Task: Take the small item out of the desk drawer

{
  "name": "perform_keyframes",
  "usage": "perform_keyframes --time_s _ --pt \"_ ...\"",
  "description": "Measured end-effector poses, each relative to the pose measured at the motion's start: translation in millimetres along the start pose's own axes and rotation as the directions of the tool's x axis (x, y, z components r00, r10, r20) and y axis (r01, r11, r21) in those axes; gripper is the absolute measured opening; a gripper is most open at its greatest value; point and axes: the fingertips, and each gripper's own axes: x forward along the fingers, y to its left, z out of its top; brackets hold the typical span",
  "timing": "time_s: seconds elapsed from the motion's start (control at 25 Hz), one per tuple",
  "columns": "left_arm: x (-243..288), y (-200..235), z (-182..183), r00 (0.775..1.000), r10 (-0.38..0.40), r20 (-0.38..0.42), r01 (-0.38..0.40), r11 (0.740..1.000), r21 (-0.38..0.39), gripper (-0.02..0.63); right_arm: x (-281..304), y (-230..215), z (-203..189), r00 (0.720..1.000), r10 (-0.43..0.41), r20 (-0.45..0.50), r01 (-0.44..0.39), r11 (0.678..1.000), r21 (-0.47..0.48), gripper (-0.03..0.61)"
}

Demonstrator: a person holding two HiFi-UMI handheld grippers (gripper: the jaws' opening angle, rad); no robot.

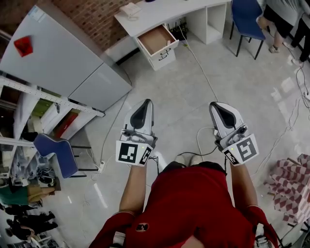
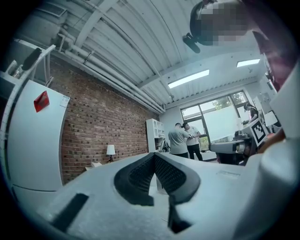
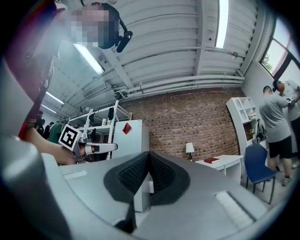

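Closest in, the person's red shirt (image 1: 193, 203) fills the bottom of the head view, both forearms held out over the pale floor (image 1: 184, 87). The left gripper (image 1: 147, 103) has its fingers pressed together with nothing between them; in its own view the ribbed pads (image 2: 140, 173) meet at the tip of the left gripper (image 2: 153, 156) and touch only each other. The right gripper (image 1: 214, 105) is the same, fingers closed on themselves and empty, the dark pads (image 3: 161, 173) meeting at the tip of the right gripper (image 3: 149, 154). Both hang in the air, well apart from the white counter (image 1: 160, 14) at the far edge of the room. Its drawer (image 1: 156, 39) stands pulled out, showing a brown inside, but the small item cannot be made out at this range. To the left a white cabinet (image 1: 63, 58) cuts in at an angle, and a blue chair (image 1: 55, 150) sits beside shelving that is partly cut off by the frame edge. Between the grippers and the drawer the floor lies open, crossed only by a thin cable (image 1: 203, 72). Another blue chair (image 1: 247, 17) stands right of the counter, and a checked cloth (image 1: 290, 186) lies at the right edge
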Motion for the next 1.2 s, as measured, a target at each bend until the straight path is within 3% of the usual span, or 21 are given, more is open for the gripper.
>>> perform_keyframes --time_s 0.28,0.68,0.96,1.2 --pt "10.5 -13.0 3.1 1.000 0.029 0.000 -0.029 1.000 0.012 0.003 -15.0 -30.5 -8.9 1.000 -0.003 0.019 0.003 1.000 0.028 0.012" --pt "43.7 15.0 -0.1 0.997 0.076 0.019 -0.077 0.997 0.018 0.003 12.2 -61.2 -16.7 1.000 0.021 0.006 -0.021 1.000 0.017 0.012" --pt "102.8 84.9 -22.5 0.996 0.078 0.040 -0.078 0.997 0.009 0.003 93.9 -96.4 -37.9 0.999 0.026 -0.026 -0.026 1.000 -0.006 0.012" --pt "184.3 177.5 -43.0 0.997 0.048 0.054 -0.050 0.998 0.039 0.003 201.7 -144.6 -51.8 0.999 0.002 -0.044 -0.004 1.000 -0.026 0.012"
